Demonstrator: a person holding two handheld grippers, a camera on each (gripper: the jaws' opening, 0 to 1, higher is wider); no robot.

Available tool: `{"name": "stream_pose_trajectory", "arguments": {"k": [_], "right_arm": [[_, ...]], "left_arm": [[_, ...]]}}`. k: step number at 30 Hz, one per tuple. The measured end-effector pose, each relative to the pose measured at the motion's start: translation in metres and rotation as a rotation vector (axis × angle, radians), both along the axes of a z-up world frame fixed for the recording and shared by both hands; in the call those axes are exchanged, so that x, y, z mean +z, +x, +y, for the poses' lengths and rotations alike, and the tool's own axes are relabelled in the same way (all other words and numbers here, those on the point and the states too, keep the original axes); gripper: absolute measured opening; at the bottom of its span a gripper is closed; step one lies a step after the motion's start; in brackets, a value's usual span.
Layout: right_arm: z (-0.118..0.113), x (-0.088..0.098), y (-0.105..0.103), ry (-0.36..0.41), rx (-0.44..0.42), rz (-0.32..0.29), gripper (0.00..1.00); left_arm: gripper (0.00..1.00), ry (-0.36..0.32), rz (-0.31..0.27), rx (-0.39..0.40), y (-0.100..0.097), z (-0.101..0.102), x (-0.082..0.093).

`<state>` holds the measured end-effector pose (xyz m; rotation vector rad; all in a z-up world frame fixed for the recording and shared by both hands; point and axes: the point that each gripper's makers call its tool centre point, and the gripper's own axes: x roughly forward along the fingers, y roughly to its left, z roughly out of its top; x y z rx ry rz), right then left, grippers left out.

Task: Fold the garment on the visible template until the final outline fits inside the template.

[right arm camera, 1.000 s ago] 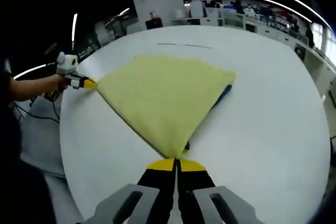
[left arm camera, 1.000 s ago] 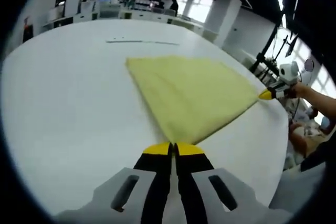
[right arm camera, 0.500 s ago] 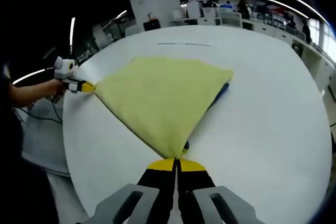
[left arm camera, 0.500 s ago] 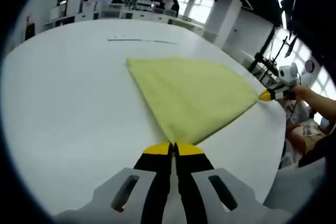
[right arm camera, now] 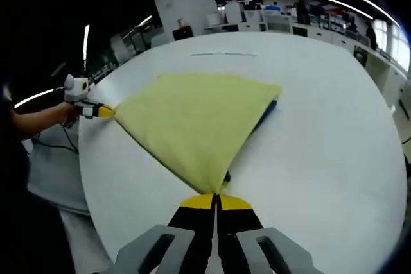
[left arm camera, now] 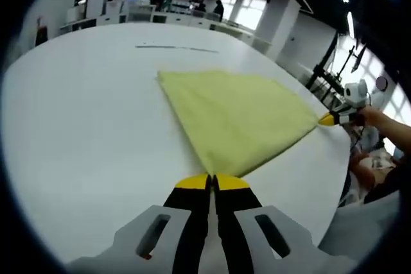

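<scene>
A yellow garment (left arm camera: 241,117) lies spread on the white table, pulled taut between both grippers. My left gripper (left arm camera: 212,180) is shut on its near corner; the same gripper appears at the left of the right gripper view (right arm camera: 106,111). My right gripper (right arm camera: 216,198) is shut on the garment's (right arm camera: 196,120) other near corner and shows at the right of the left gripper view (left arm camera: 326,119). A blue edge (right arm camera: 268,111) peeks out from under the garment's right side. A thin dark line (left arm camera: 176,47) marks the table beyond the garment.
The white table (left arm camera: 83,120) spreads wide on all sides, with its edge close behind the person's hand (left arm camera: 379,120). Desks and shelves (left arm camera: 148,11) stand in the room beyond. A pillar (right arm camera: 183,4) rises behind the table.
Both cameras have shifted slightly; the garment stays stretched between the shut grippers and looks a little flatter and farther along the table.
</scene>
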<state>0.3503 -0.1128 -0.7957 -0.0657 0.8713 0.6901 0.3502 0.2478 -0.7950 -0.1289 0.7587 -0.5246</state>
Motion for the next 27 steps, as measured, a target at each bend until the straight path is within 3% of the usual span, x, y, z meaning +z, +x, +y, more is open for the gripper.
{"name": "stream_pose_trajectory", "arguments": {"k": [18,21,24,27], "right_arm": [[0.001,0.000,-0.004,0.010,-0.024,-0.018,0.00],[0.001,0.004,0.000,0.038,-0.074,-0.010,0.00],[0.004,0.007,-0.001,0.047,-0.069,-0.005,0.00],[0.006,0.012,0.001,0.055,-0.073,-0.015,0.07]], "left_arm": [[0.01,-0.013,-0.008,0.065,-0.004,0.004,0.000],[0.03,-0.006,-0.024,0.076,-0.003,0.007,0.003],[0.08,-0.006,-0.040,0.082,0.000,0.009,0.008],[0.15,-0.011,-0.048,0.079,0.002,0.009,0.013]]}}
